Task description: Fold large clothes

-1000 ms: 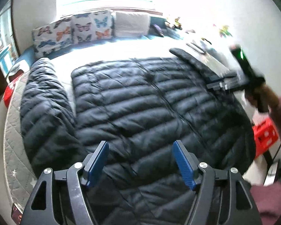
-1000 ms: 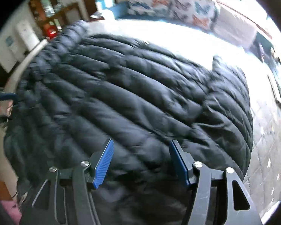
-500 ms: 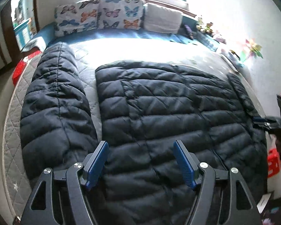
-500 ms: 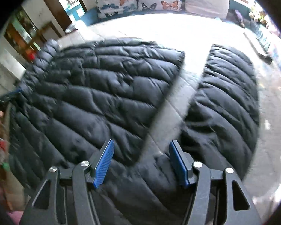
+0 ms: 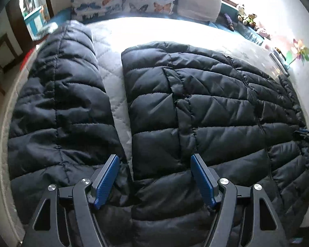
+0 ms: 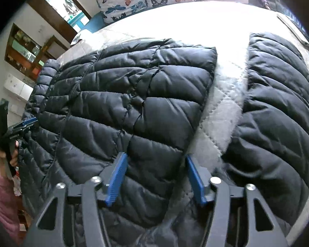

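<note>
Black puffer jacket [image 5: 195, 107] lay flat on bed [image 5: 113, 94], long axis toward 12 o'clock. Left gripper [image 5: 154, 182] gaped, empty, over left armpit; sleeve [image 5: 59, 107] at 10. Right gripper [image 6: 154, 178] just narrowed, unpinched, over right edge; other sleeve [image 6: 278, 107] at 2.

- Bed [image 5: 113, 86]: grey quilted cover w/ diamond stitching, fills most of both views; far part washed out by light.
- Black puffer jacket [image 5: 195, 107] lies flat on bed, spread just ahead of both tools; body in the middle, quilted panels up.
- Sleeves lie out to each side. One sleeve [image 5: 57, 103] lies ahead-left of left tool [image 5: 154, 182], apart from body; bare strip of cover shows between them.
- Other sleeve [image 6: 278, 107] ahead-right of right tool [image 6: 154, 178], again w/ a wedge of bare cover between.
- Butterfly-print pillows [image 5: 131, 0] + a plain pale one [image 5: 197, 7] at far end of bed, beyond jacket.
</note>
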Action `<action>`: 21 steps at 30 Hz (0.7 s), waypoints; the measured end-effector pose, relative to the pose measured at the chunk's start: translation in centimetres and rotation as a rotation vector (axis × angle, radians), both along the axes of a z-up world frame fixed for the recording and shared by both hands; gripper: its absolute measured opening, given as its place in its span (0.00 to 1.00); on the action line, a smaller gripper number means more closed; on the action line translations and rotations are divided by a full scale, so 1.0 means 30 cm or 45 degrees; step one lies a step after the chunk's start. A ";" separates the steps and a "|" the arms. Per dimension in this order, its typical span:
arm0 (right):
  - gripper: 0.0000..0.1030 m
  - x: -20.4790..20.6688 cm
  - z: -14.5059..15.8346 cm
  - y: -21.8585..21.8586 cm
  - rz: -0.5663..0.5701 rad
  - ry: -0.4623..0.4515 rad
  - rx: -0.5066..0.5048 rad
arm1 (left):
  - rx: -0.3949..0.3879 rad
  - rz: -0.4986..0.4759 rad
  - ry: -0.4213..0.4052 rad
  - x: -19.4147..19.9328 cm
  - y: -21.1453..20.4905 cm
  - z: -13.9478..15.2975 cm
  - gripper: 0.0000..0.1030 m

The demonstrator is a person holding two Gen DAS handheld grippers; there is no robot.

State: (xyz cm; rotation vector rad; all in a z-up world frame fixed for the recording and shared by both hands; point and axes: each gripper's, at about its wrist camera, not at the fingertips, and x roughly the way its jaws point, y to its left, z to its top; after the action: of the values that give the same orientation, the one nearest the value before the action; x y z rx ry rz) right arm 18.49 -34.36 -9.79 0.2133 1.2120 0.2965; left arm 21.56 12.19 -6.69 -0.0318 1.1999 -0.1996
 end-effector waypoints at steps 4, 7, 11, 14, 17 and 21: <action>0.29 0.017 0.007 0.012 -0.003 -0.039 -0.035 | -0.050 -0.016 -0.020 0.006 -0.008 -0.002 0.47; 0.18 0.015 0.042 0.021 -0.008 -0.119 -0.083 | -0.002 -0.003 -0.072 -0.005 -0.021 0.013 0.23; 0.15 0.035 0.148 0.070 0.014 -0.286 -0.197 | -0.080 0.044 -0.120 -0.002 -0.032 0.059 0.17; 0.14 0.082 0.223 0.092 0.032 -0.345 -0.235 | -0.111 0.053 -0.161 0.015 -0.049 0.107 0.16; 0.14 0.135 0.286 0.107 0.049 -0.416 -0.300 | -0.208 0.065 -0.212 0.050 -0.062 0.169 0.16; 0.14 0.229 0.339 0.089 0.000 -0.486 -0.361 | -0.217 0.053 -0.286 0.121 -0.112 0.218 0.16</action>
State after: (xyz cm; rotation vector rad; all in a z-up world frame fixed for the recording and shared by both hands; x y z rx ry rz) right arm 25.35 -31.68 0.37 -0.0880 0.8624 0.1528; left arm 25.18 8.85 -0.15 -0.1790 0.9554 -0.2617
